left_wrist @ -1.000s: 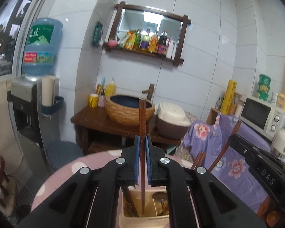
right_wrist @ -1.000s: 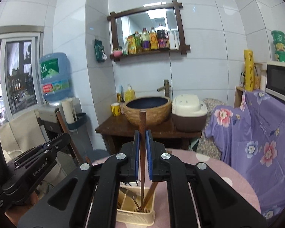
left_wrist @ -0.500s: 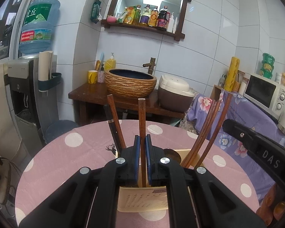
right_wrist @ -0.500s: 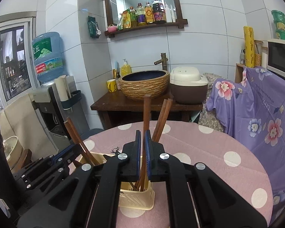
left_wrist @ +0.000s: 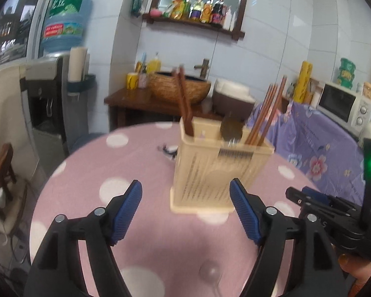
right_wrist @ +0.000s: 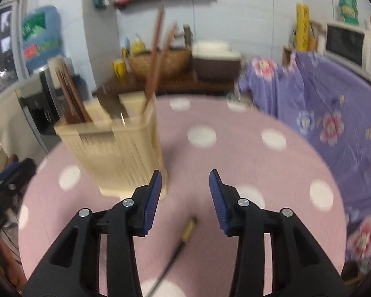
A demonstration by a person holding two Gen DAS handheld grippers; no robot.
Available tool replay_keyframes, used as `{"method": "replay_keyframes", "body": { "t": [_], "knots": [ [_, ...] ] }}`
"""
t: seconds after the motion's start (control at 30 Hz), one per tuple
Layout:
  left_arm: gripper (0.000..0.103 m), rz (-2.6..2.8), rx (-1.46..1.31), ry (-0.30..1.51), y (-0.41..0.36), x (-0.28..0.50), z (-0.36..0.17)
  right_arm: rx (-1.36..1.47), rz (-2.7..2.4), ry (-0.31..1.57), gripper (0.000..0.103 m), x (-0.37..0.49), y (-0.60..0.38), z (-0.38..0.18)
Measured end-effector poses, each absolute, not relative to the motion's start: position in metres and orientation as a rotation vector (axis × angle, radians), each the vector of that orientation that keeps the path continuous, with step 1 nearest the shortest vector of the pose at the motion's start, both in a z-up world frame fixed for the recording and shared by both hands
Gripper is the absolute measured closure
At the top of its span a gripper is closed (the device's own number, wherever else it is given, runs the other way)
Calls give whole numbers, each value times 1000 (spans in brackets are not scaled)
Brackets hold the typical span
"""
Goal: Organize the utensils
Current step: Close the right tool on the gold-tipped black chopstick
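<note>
A beige slotted utensil holder (left_wrist: 217,165) stands on the pink polka-dot table (left_wrist: 86,173). It holds brown wooden chopsticks (left_wrist: 264,116), a second pair (left_wrist: 183,99) at its left end, and a spoon (left_wrist: 231,128). My left gripper (left_wrist: 185,193) is open and empty just in front of it. In the right wrist view the holder (right_wrist: 118,146) stands to the left of my open, empty right gripper (right_wrist: 185,183). A thin utensil with a yellow end (right_wrist: 183,237) lies on the table below the right gripper.
The right gripper's body (left_wrist: 334,217) shows at the right in the left wrist view. Behind the table are a wooden stand with a woven basin (left_wrist: 180,89), a water dispenser (left_wrist: 49,86), and a purple floral cloth (right_wrist: 321,104) under a microwave (left_wrist: 343,106).
Both grippers have opened and let go of their chopsticks, which now stand in the holder. Both grippers have drawn back and down towards the table.
</note>
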State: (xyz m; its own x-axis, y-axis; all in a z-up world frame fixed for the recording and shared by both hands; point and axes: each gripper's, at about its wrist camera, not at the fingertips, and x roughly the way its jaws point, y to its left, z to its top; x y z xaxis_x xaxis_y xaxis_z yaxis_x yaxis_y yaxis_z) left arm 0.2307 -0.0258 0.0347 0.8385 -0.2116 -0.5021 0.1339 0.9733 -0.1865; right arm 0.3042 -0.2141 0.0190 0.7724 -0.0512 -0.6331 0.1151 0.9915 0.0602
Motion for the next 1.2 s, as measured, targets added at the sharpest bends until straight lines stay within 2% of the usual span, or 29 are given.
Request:
{"method": "replay_keyframes", "body": {
  "t": [0.17,0.27,0.37,0.5,0.6,0.73,0.87,1.03,1.2],
  "knots": [
    [29,-159,-169,642,-17,213,-3,130,-113,850,65,296,-209,-40],
    [29,-165,-184,660,-13,205,-11,129,-106,903,66,293,-199,-58],
    [29,-169,-180,665,-12,201,-12,99,-114,926,72,291,-190,-69],
    [30,-174,-190,655,-11,196,-11,75,-137,919,78,286,-184,-72],
    [30,-181,-185,661,-13,194,-12,56,-123,916,88,288,-182,-71],
    [29,-195,-181,684,-14,191,-16,36,-66,927,92,285,-183,-69],
    [26,-200,-157,700,-15,188,-19,-8,26,951,95,271,-188,-68],
    [25,-222,-167,729,-20,187,-24,-160,66,945,96,247,-189,-67],
    [26,-233,-165,766,-29,186,-33,-146,62,943,95,235,-201,-68]
  ]
}}
